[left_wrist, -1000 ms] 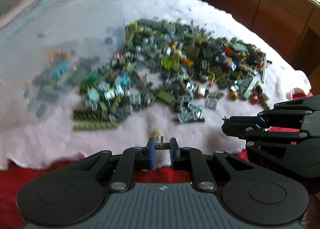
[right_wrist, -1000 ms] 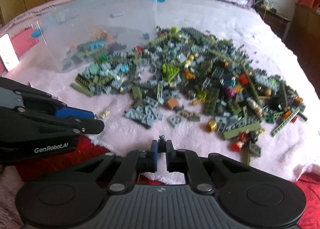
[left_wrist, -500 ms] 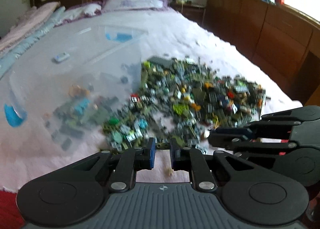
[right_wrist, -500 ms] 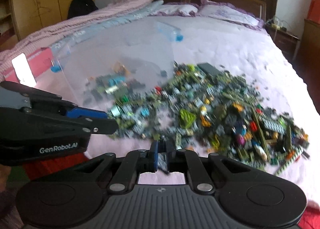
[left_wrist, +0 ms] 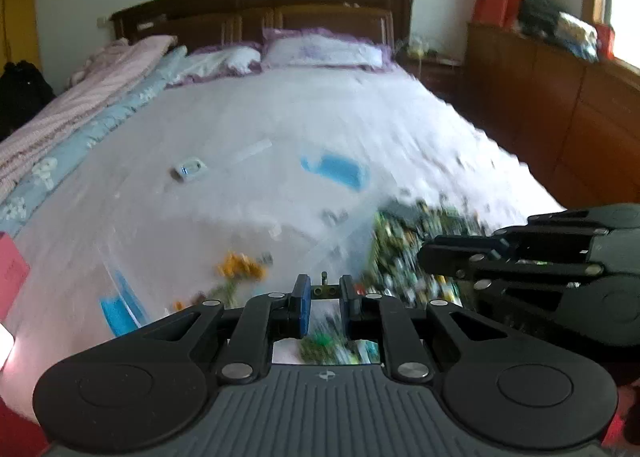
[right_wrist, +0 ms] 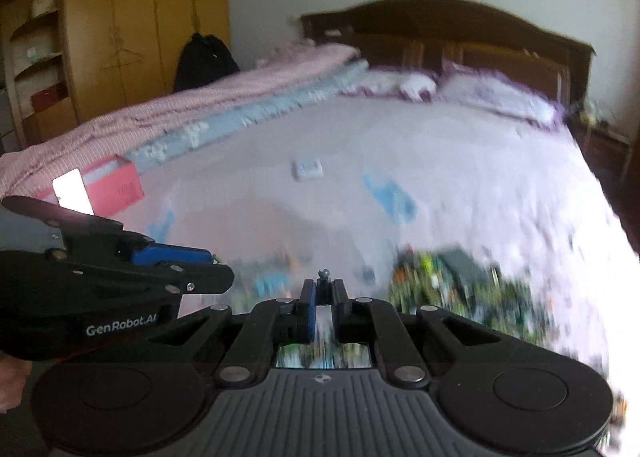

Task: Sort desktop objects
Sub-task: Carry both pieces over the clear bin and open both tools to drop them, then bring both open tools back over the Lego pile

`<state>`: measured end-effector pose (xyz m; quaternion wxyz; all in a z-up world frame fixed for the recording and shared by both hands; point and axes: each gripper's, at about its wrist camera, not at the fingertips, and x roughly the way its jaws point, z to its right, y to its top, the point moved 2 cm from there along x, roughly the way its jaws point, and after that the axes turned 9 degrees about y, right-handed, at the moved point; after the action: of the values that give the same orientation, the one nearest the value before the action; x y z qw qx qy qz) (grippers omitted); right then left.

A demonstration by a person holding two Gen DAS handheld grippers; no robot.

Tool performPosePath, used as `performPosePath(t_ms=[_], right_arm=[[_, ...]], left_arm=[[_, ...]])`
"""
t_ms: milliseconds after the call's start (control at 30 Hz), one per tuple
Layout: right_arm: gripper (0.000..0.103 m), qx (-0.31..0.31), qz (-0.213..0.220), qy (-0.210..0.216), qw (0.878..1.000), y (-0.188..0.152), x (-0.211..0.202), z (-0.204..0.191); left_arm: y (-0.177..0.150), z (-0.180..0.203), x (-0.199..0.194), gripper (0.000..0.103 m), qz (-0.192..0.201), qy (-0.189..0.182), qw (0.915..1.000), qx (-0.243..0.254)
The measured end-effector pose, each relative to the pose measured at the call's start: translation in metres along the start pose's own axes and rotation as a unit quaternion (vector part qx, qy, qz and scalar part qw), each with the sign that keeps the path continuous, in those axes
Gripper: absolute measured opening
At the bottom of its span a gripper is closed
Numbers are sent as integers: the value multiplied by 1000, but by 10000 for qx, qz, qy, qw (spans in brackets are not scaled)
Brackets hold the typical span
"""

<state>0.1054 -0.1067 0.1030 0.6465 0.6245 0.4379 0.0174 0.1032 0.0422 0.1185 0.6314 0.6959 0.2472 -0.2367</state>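
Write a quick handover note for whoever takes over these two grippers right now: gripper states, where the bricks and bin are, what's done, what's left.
Left gripper: shut on a small olive piece with holes, held crosswise between the pads.
Right gripper: shut on a small grey piece with a ball tip.
Both are raised over the bed, side by side.
Clear storage bin: ahead, left of the pile, already holding some pieces.
Brick pile: on the bedcover to the right, blurred.
Done: one piece picked per gripper.
Left: probably drop both into the bin, then continue sorting the large pile.
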Motion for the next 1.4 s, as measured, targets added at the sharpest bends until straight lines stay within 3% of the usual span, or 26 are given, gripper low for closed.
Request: performPosePath(t_ms=[100, 200, 400, 500, 633, 700, 1100, 1400], right_arm=[[8, -217, 85, 103, 9997, 31, 22, -1], [8, -283, -69, 120, 9995, 54, 51, -1], [15, -40, -309, 39, 9995, 72, 97, 8], [21, 73, -252, 21, 9997, 69, 96, 13], [29, 204, -122, -15, 9997, 62, 77, 20], [33, 255, -93, -41, 9996, 51, 64, 24], [39, 618, -478, -469, 9958, -58, 0, 43], [37, 1314, -687, -814, 9856, -135, -26, 56]], left_arm=[[22, -16, 19, 17, -41, -5, 10000, -80], [33, -28, 44, 18, -201, 268, 9994, 5], [32, -45, 69, 39, -514, 486, 9974, -149], [28, -51, 66, 54, -505, 456, 9974, -255], [22, -49, 54, 60, -358, 310, 9986, -255], [18, -41, 46, 71, -240, 257, 9991, -217], [-22, 17, 0, 81, -122, -226, 9997, 15], [-81, 42, 22, 80, -843, -362, 9957, 109]])
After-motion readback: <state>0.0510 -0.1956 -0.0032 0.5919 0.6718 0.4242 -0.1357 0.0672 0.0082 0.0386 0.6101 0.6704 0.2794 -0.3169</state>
